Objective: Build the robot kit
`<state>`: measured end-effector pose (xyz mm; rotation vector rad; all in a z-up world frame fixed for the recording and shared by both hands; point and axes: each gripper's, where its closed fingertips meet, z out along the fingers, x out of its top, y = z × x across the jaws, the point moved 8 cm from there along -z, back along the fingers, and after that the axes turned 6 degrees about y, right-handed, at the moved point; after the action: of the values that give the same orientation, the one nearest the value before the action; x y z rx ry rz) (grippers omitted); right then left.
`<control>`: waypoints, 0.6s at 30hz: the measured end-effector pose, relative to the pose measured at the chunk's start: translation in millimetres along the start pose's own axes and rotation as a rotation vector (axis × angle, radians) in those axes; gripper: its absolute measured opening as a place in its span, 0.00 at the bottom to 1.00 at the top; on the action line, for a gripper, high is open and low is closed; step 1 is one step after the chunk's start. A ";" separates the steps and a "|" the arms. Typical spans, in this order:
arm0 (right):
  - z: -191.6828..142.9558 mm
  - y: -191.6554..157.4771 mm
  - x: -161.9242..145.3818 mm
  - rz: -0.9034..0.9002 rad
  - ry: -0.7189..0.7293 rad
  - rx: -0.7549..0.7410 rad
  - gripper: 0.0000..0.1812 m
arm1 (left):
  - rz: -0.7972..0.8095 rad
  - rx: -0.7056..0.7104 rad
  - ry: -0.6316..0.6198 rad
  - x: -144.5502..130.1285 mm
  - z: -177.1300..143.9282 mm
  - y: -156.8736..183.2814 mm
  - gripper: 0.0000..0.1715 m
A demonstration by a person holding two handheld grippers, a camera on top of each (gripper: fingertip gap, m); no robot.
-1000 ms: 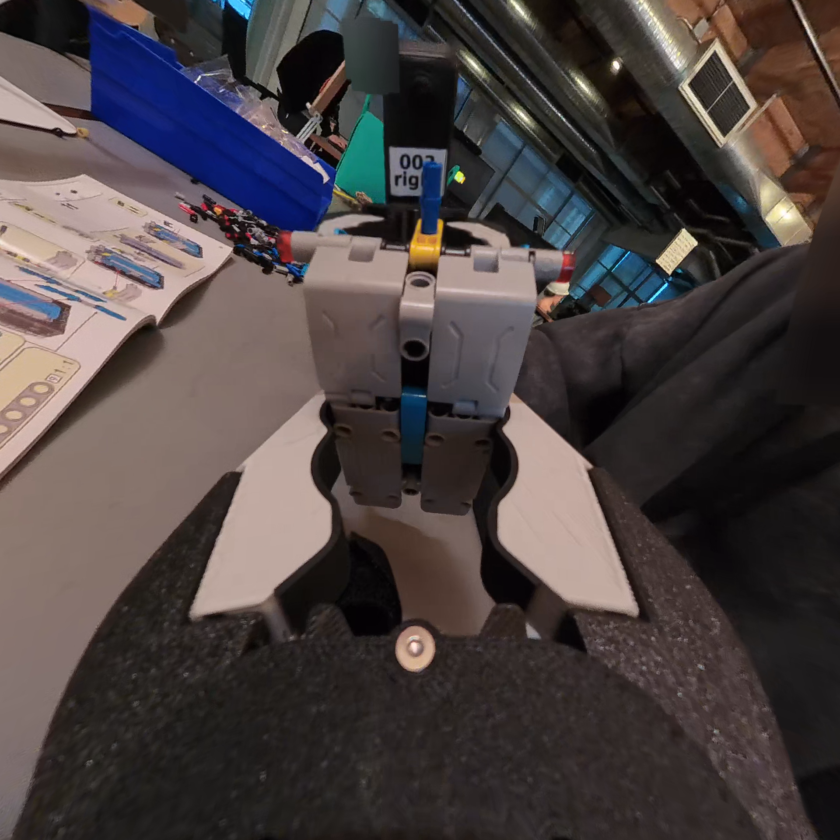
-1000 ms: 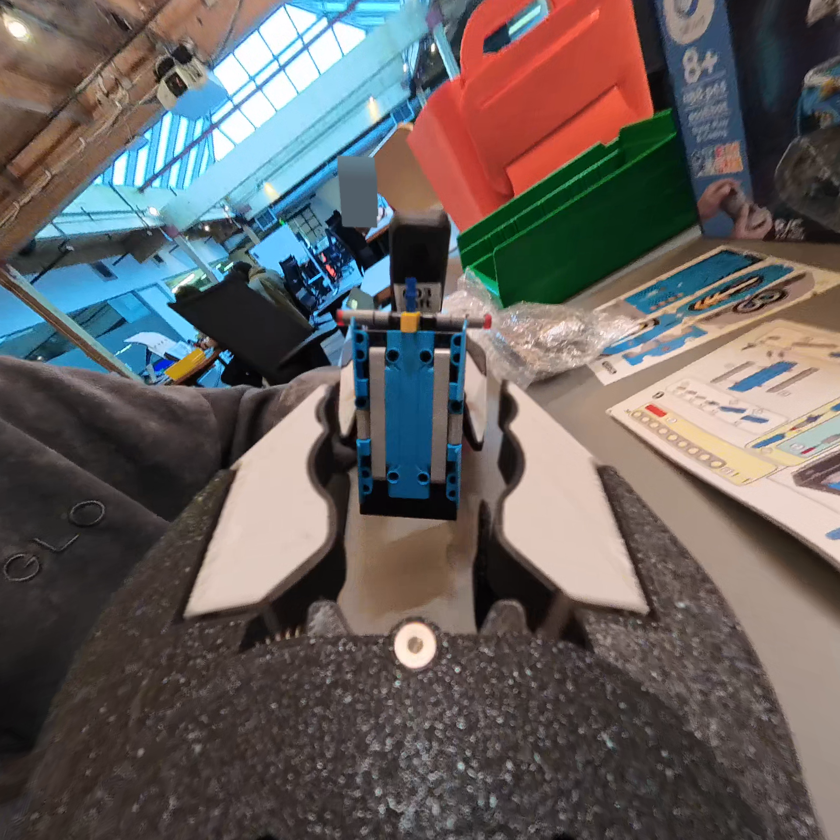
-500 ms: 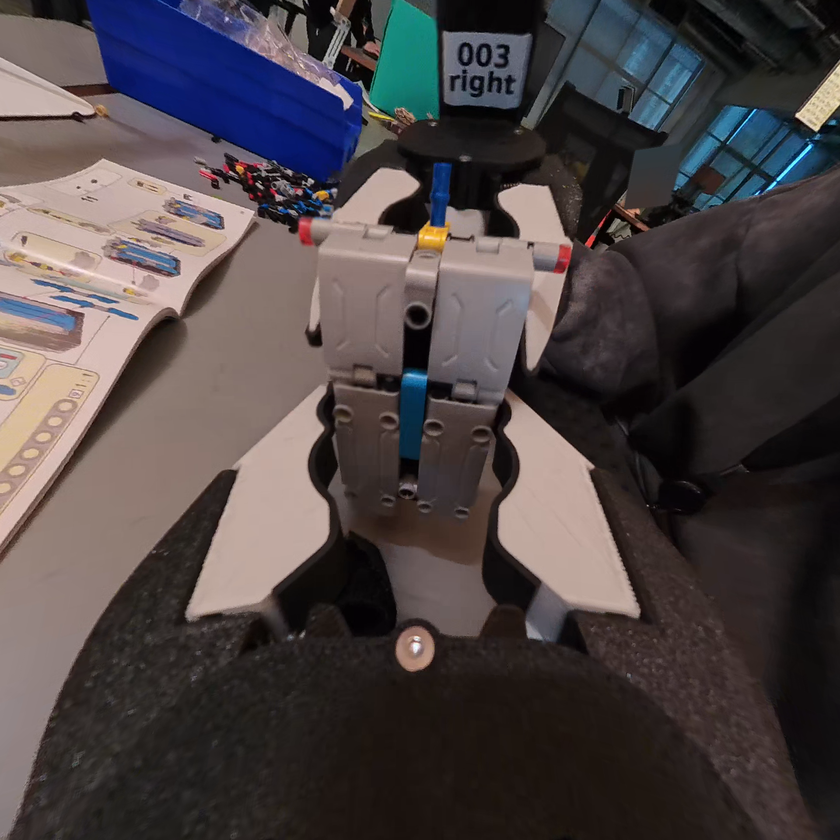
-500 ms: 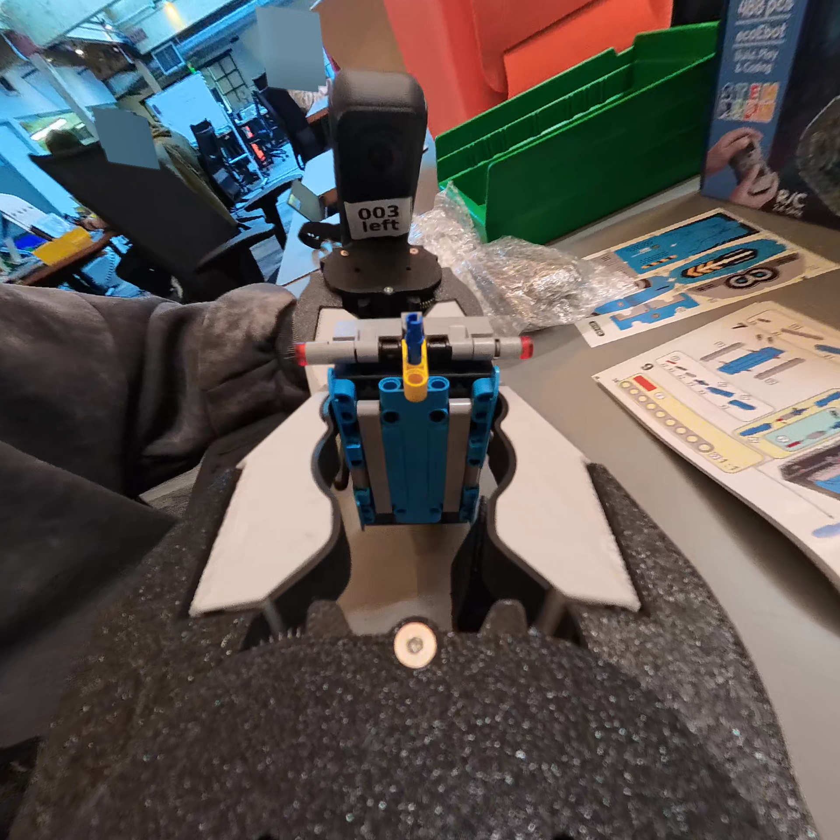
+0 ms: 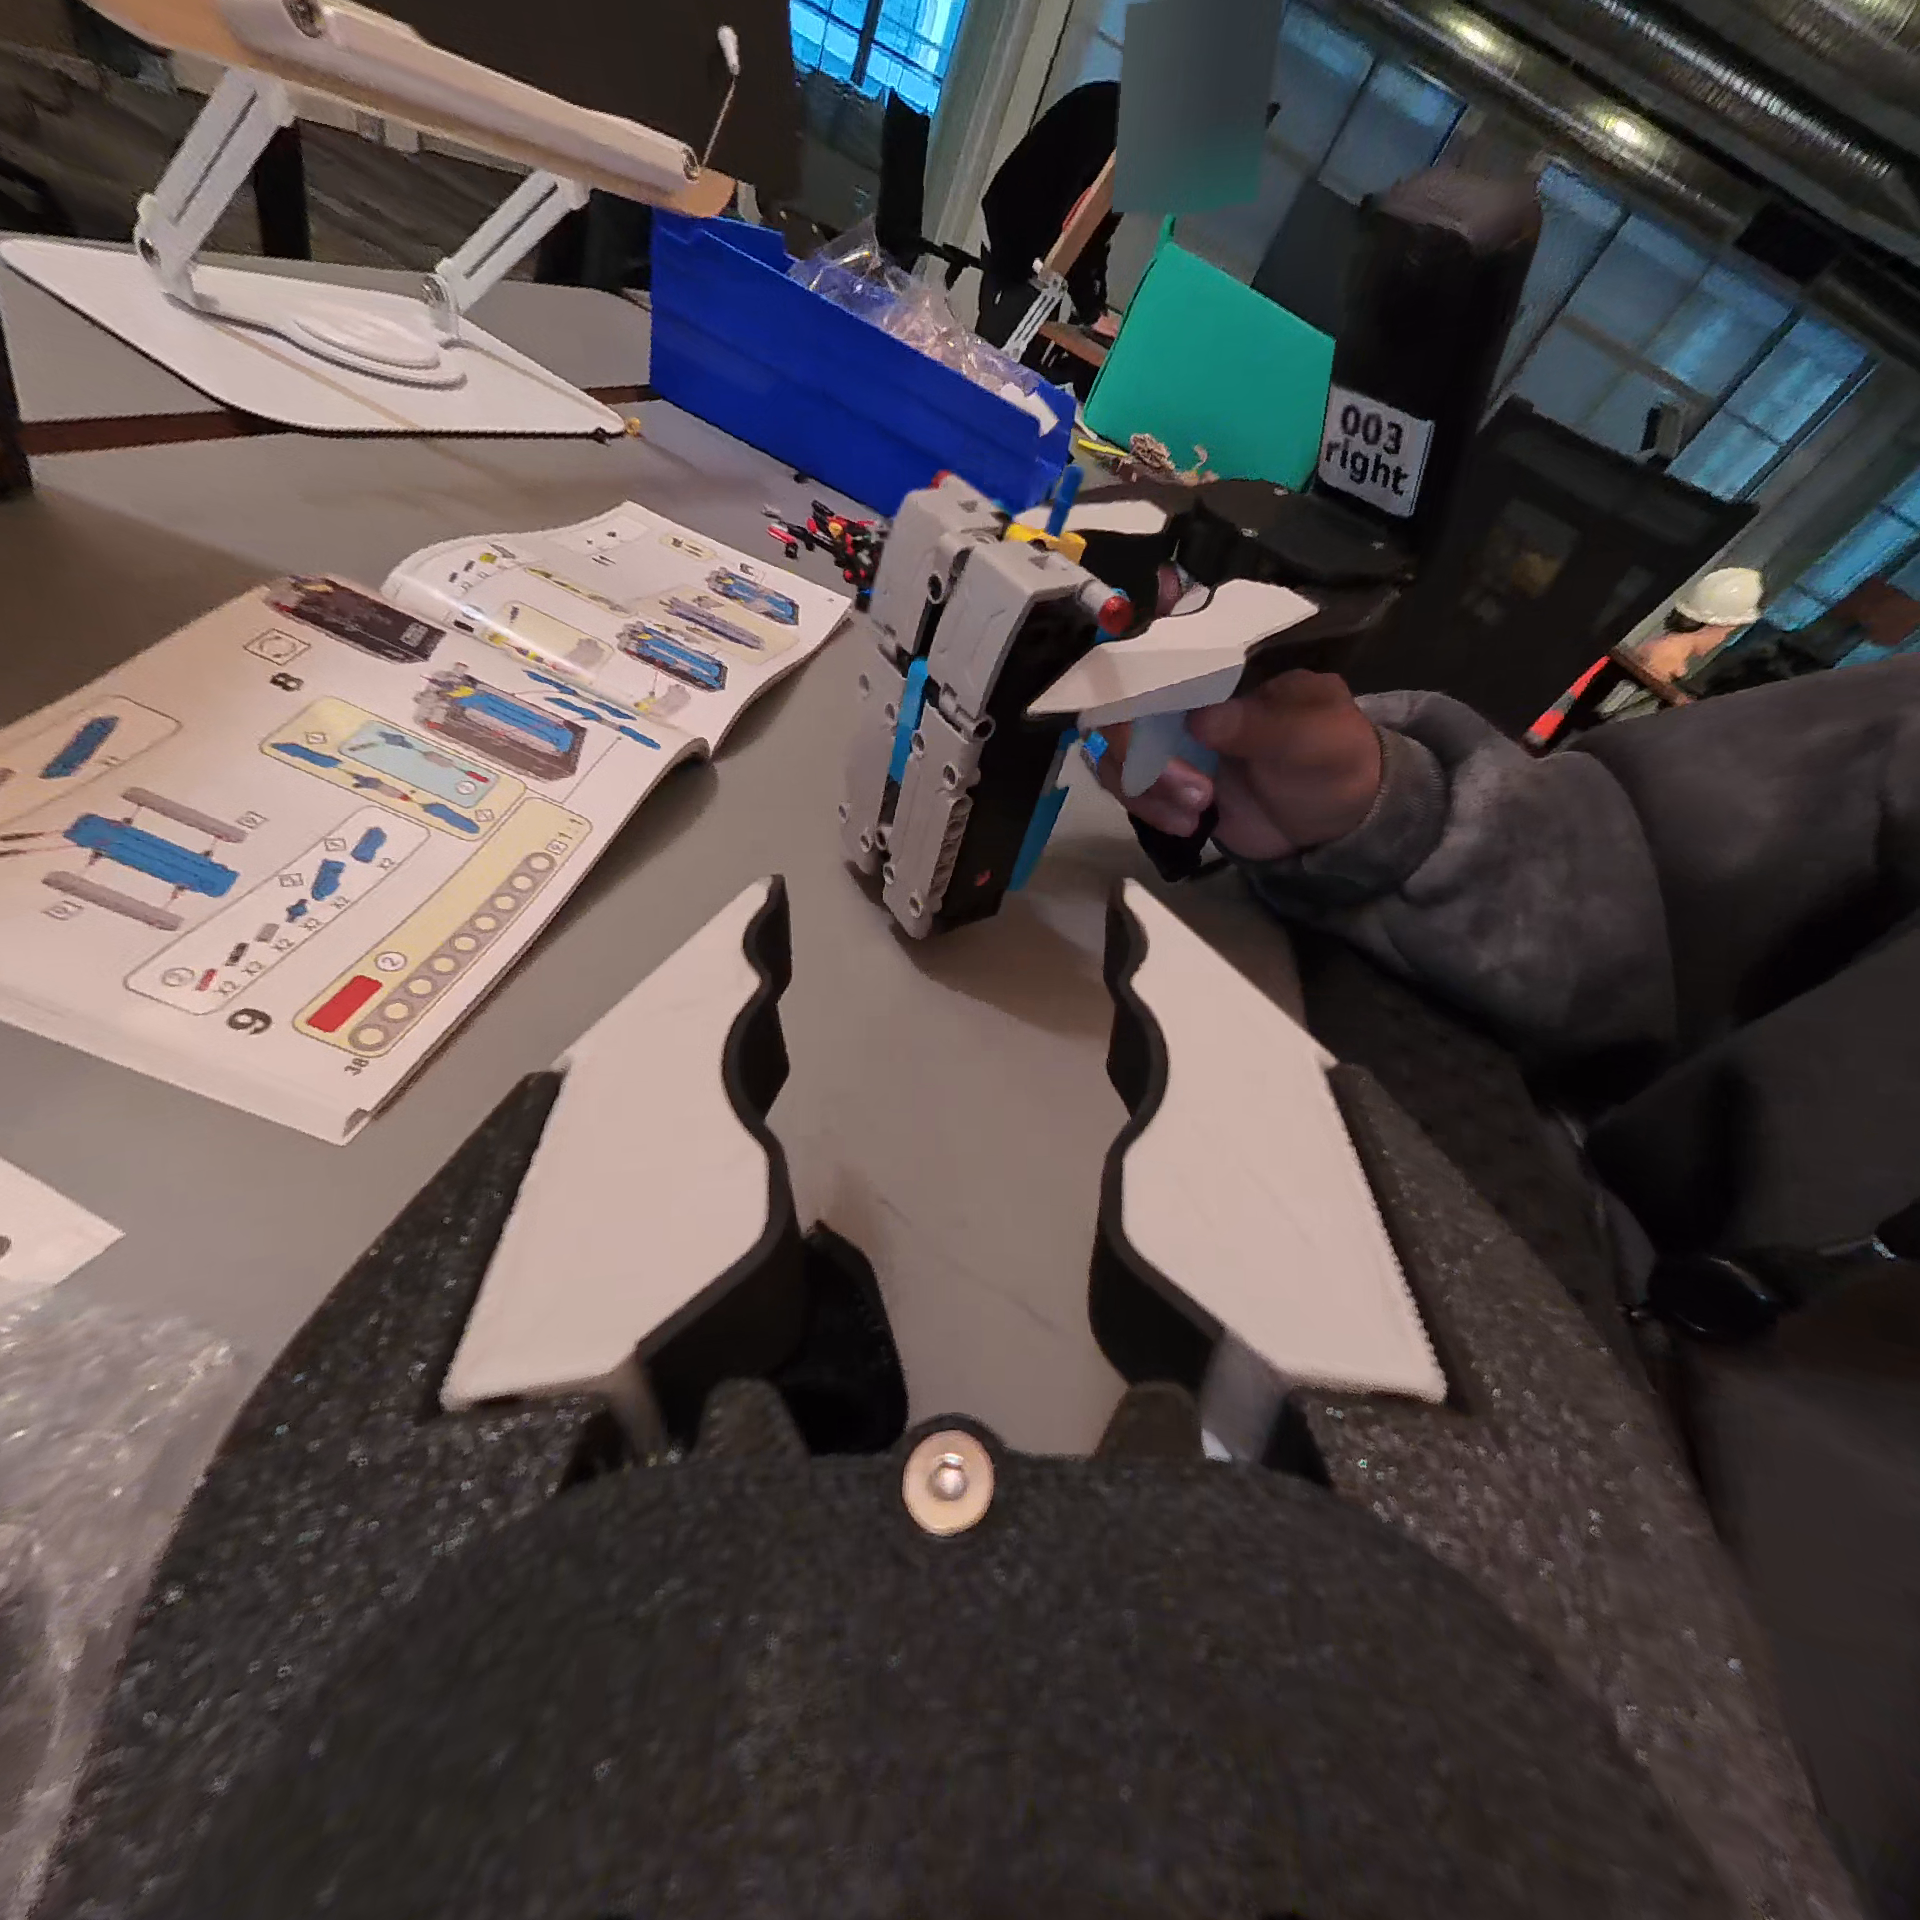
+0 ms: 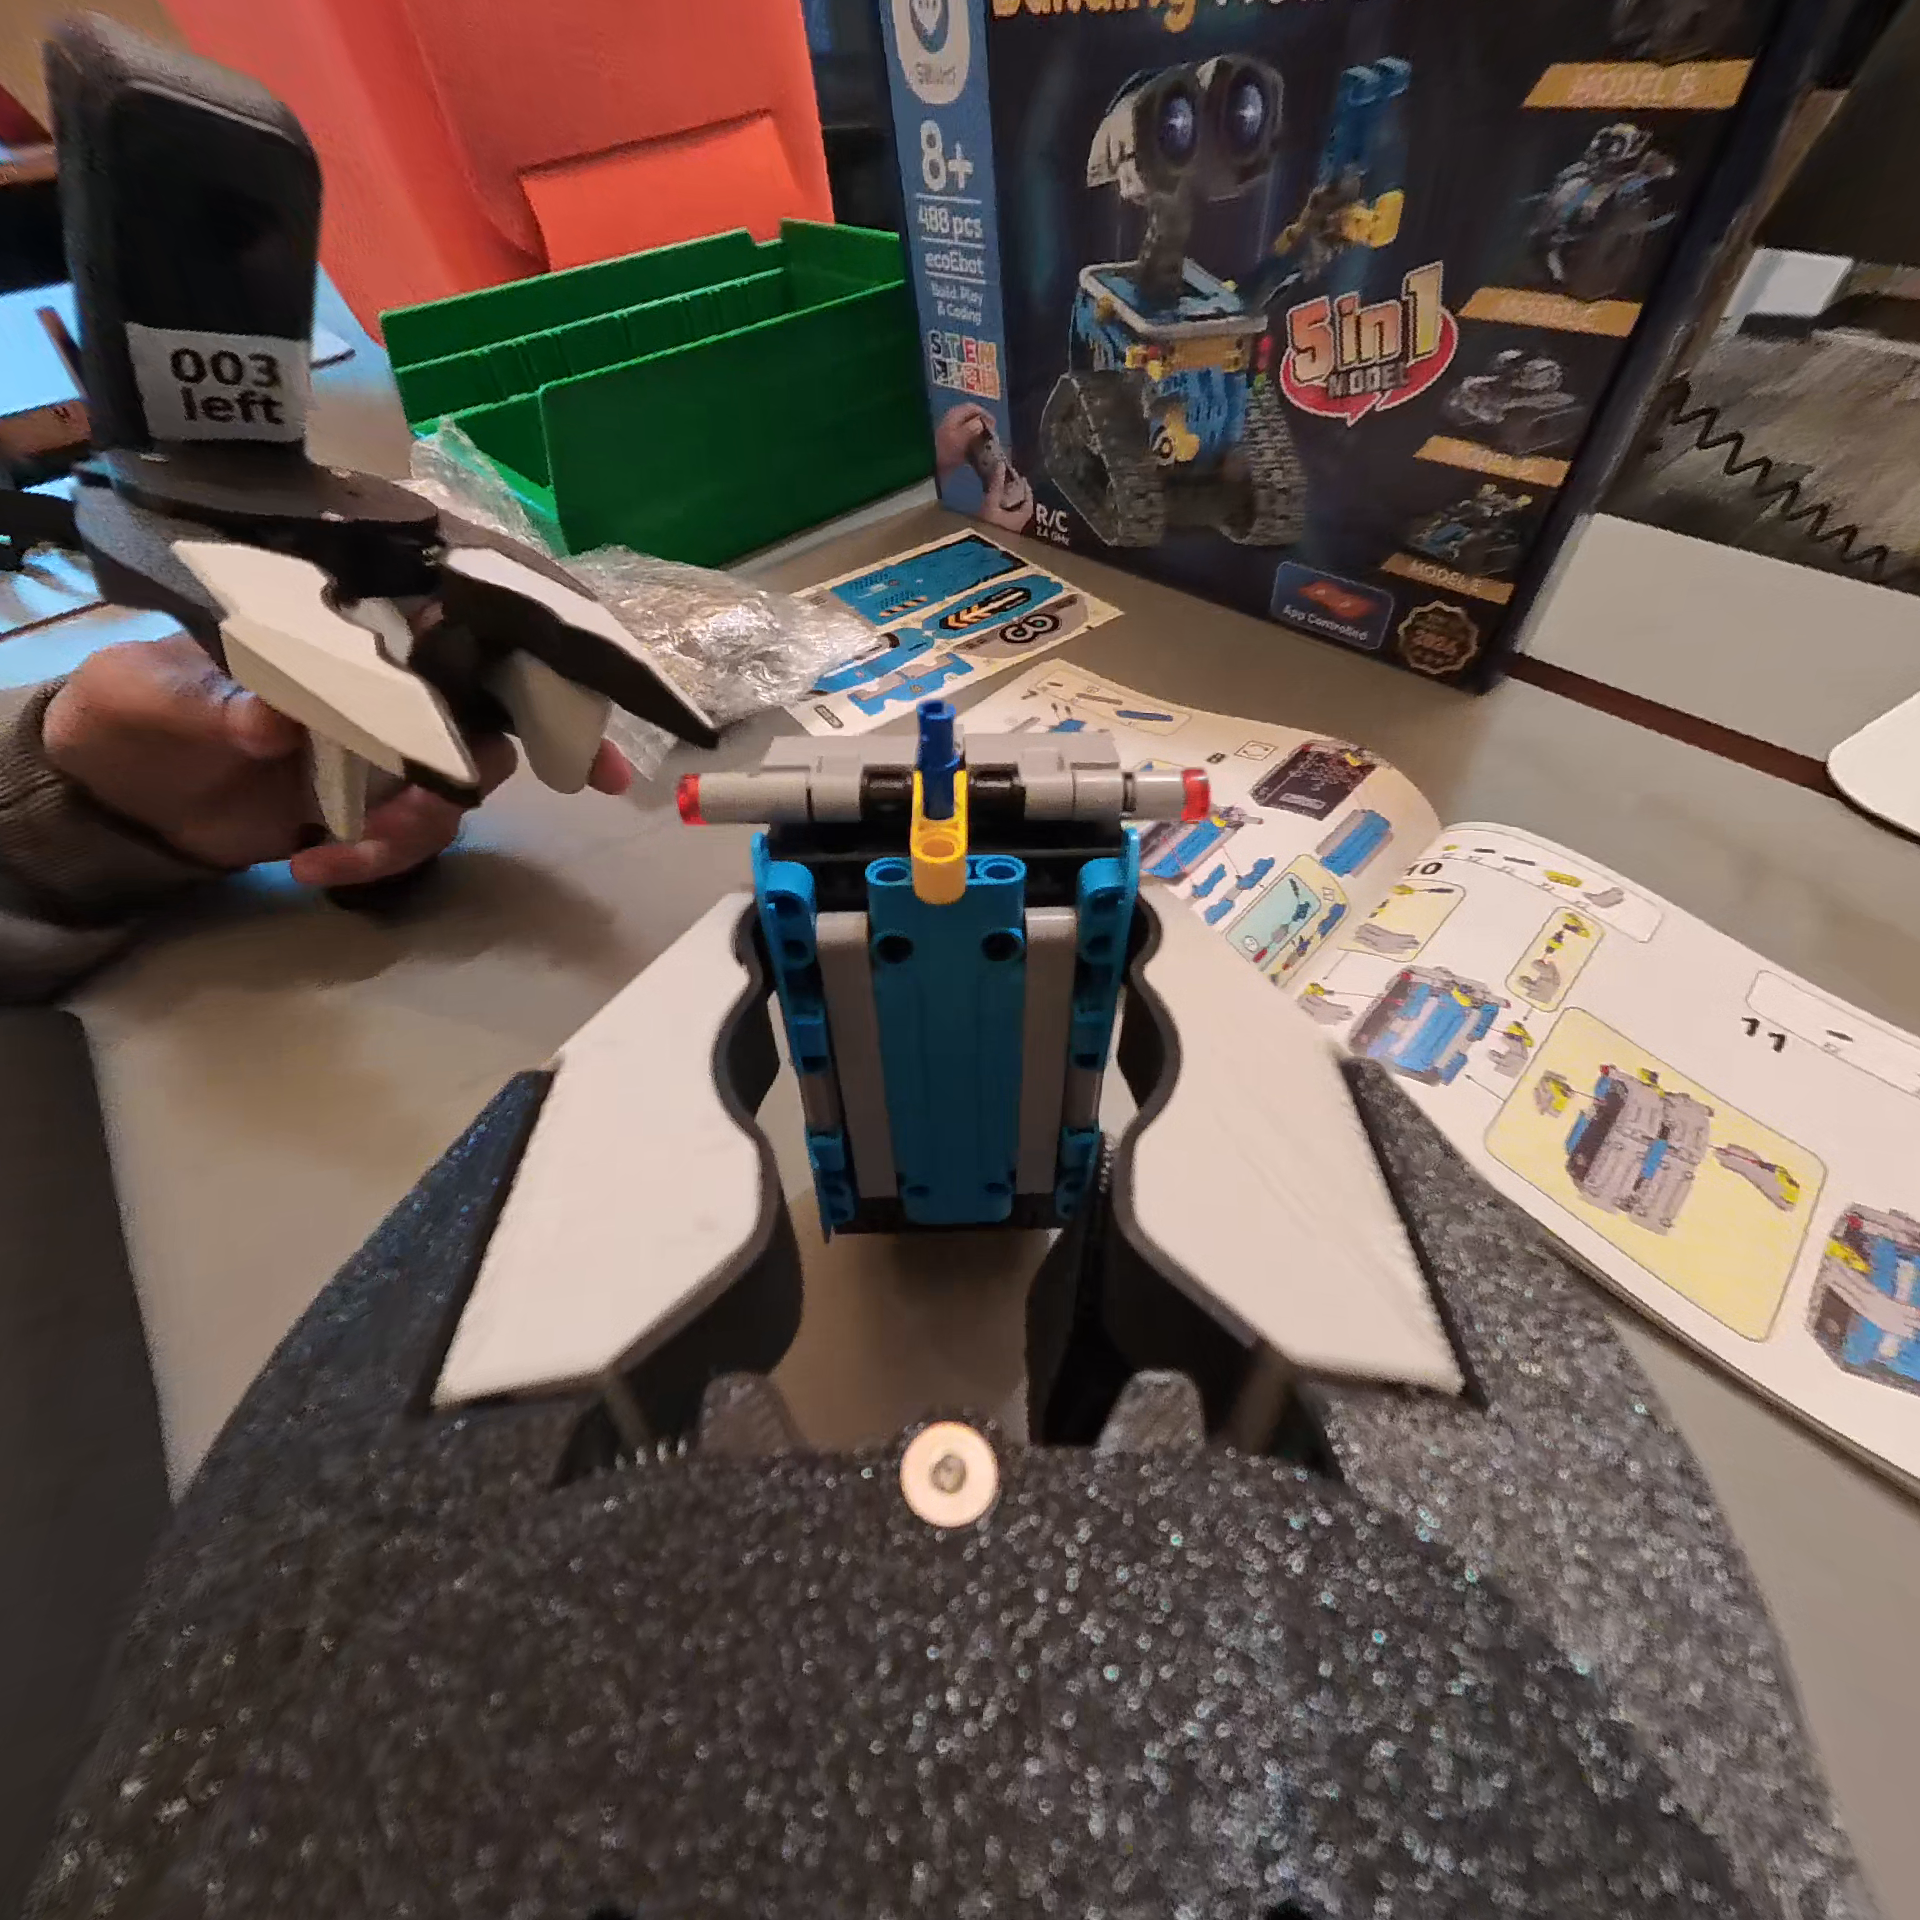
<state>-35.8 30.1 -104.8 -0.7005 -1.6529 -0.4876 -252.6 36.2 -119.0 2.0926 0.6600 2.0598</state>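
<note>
Over table | left claw wide, empty | right claw clamps brick model upright

The right page of the instruction booklet runs off the frame edge.

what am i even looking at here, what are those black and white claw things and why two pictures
Those claws are two handheld grippers, one in each of a person's hands, each carrying a camera that looks along its two fingers. One picture comes from the left gripper, which is open and empty. The other comes from the right gripper, closed on a blue and grey brick model standing on the grey table. Each view also shows the other gripper farther off. Around lie an open instruction booklet, a blue bin, a green bin, crumpled plastic wrap and the toy's box.
</note>
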 end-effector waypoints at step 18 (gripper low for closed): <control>0.8 -8.5 -16.1 0.039 -0.075 -0.004 0.37 | 0.259 0.082 -0.058 -4.5 -0.2 7.9 0.32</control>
<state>-40.5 21.6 -120.1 -0.7603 -1.7058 -0.4415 -251.0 27.3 -120.0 2.3864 0.4946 2.1220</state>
